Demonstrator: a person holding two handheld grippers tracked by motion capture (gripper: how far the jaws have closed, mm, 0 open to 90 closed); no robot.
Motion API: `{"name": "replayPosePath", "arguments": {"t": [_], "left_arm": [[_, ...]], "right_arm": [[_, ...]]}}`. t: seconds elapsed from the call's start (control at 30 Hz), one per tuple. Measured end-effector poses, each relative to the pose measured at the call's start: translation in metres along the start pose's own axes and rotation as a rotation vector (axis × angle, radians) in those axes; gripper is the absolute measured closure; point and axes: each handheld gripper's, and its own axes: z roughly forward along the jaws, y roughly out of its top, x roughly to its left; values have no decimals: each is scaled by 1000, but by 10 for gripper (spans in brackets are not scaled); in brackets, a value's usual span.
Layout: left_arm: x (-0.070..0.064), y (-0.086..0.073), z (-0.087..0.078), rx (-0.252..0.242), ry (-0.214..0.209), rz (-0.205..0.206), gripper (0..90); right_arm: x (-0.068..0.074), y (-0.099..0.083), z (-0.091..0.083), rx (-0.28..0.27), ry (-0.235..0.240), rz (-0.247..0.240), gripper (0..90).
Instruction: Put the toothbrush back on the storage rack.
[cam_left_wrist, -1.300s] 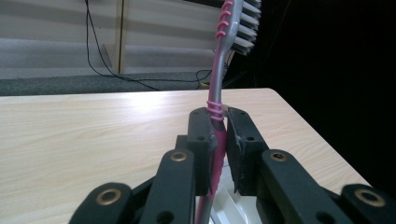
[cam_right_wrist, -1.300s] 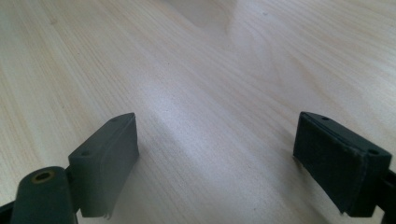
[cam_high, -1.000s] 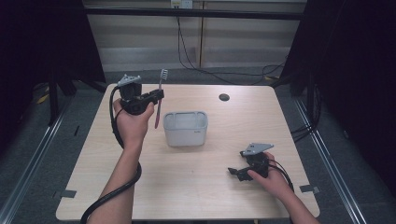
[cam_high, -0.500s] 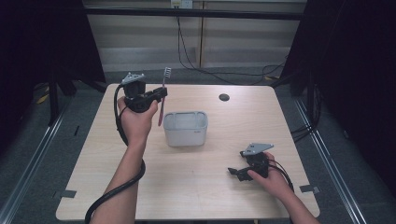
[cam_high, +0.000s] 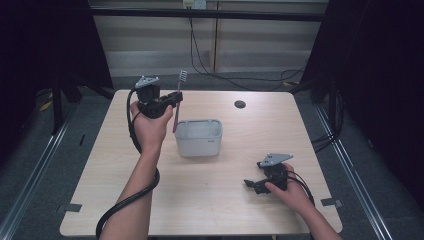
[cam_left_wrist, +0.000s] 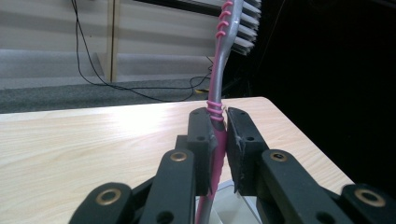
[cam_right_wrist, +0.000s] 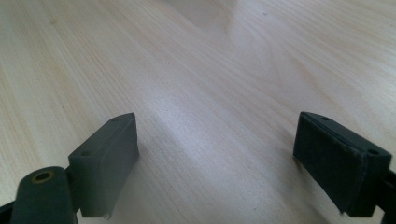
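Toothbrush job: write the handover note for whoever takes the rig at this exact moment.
Left gripper: shut on the pink toothbrush, held upright, bristles up, above the table just left of the grey tub.
Right gripper: open, holding nothing, low over the bare table near the front right.
Done: toothbrush picked up and raised.
Left: probably lower it into the tub and let go; its lower end hangs at the tub's left rim.
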Motion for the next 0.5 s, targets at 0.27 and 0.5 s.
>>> {"name": "replayPosePath", "arguments": {"t": [0.27, 0.5], "left_arm": [[-3, 0, 6, -1, -7, 4, 805], [-4, 0, 11, -8, -3, 9, 805]], "right_arm": [[0, 0, 0, 0, 0, 0, 133], [0, 0, 0, 0, 0, 0, 134]]}}
